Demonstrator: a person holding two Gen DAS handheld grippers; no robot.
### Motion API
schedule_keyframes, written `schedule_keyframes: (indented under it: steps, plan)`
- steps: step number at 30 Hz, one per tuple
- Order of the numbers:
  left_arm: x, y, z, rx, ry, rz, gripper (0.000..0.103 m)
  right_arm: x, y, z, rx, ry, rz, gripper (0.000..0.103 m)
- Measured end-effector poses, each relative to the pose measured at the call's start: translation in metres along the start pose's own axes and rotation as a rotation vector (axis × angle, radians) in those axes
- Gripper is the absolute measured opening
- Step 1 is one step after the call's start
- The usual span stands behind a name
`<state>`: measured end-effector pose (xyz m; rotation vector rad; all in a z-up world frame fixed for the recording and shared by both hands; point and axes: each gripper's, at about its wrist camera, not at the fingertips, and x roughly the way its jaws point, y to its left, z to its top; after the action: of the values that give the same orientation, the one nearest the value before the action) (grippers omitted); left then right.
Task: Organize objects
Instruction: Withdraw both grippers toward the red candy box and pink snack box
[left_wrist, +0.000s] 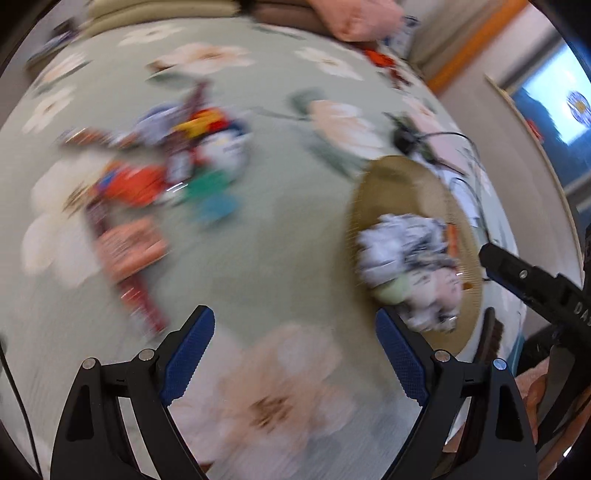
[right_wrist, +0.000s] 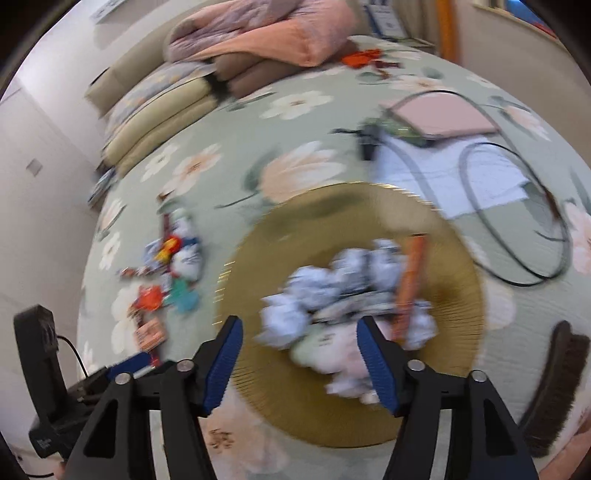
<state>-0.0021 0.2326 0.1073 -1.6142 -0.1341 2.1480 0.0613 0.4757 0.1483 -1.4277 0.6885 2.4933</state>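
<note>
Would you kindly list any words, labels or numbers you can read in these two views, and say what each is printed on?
"DA": white letters, cut off at the frame edge, on the right gripper body, seen from the left wrist.
Snack packets on the bedspread: print too blurred.
Crumpled papers in the gold tray: unreadable.

Gold ribbed plate on pale-green, cream-flowered bedspread; blue-padded tools.

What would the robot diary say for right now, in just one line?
left gripper: open, empty, over bedspread | right gripper: open, empty, above gold tray | tray: crumpled wrappers | snack pile: loose, left of tray | view: blurred
</note>
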Motion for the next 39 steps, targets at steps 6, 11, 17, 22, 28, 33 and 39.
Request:
schedule_keyframes:
  steps: [6,11,17,22,28,33,39]
  plan:
    - [-0.03,0.075,-0.015,-0.151,-0.043,0.127,0.088,0.028,0.071,-0.022,-0.104,0.092,0.117,0.066]
    - [-0.043,0.118,-0.017,-0.225,-0.079,0.176,0.088,0.052,0.127,-0.041,-0.201,0.161,0.17,0.066]
    - [-0.006,0.142,-0.012,-0.221,-0.023,0.188,0.088,0.082,0.167,-0.054,-0.273,0.218,0.161,0.066]
    - [0.039,0.13,-0.006,-0.191,0.007,0.153,0.087,0.104,0.169,-0.039,-0.229,0.233,0.133,0.066]
    - [0.056,0.12,-0.002,-0.115,-0.019,0.27,0.075,0.123,0.164,-0.027,-0.212,0.246,0.078,0.066]
    - [0.036,0.15,-0.01,-0.138,-0.018,0.38,0.055,0.137,0.174,-0.029,-0.233,0.274,0.081,0.066]
    - [0.013,0.198,-0.014,-0.224,-0.026,0.363,0.055,0.169,0.192,-0.039,-0.19,0.365,0.155,0.066]
